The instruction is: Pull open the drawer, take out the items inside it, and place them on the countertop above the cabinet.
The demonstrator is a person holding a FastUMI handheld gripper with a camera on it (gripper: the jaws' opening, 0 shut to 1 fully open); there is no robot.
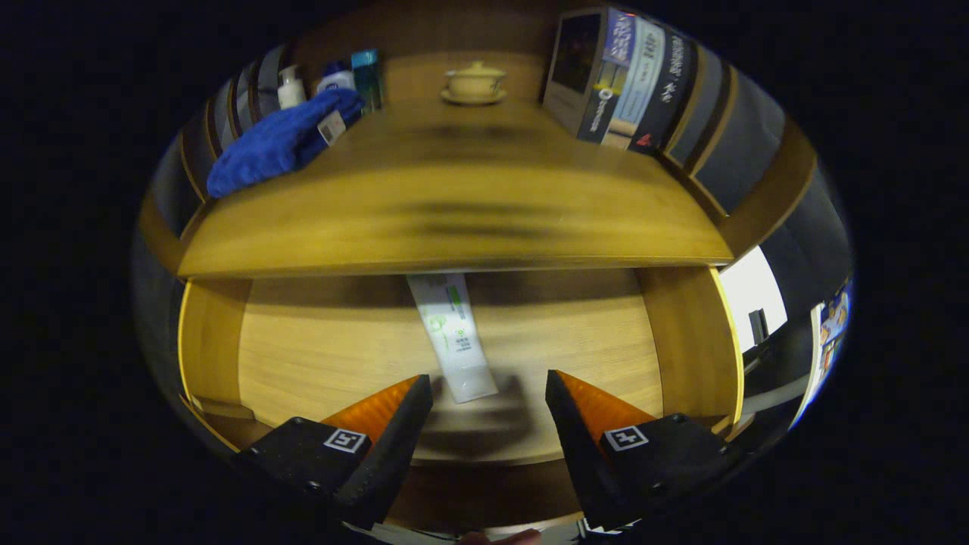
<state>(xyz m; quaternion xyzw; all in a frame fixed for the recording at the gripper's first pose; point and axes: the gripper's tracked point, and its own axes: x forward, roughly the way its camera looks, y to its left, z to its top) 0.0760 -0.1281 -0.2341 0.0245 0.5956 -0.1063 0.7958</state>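
Observation:
The wooden drawer stands pulled out below the countertop. Inside it lies a white tube with green print, its far end hidden under the countertop's front edge and its near end just ahead of the fingers. My gripper hovers above the drawer floor, open, with nothing between its fingers. The tube's near end sits a little left of the midpoint between the fingertips.
On the countertop a folded blue towel lies at the left, with small bottles behind it. A lidded ceramic cup on a saucer stands at the back. Upright books lean at the right. The drawer's side walls flank the tube.

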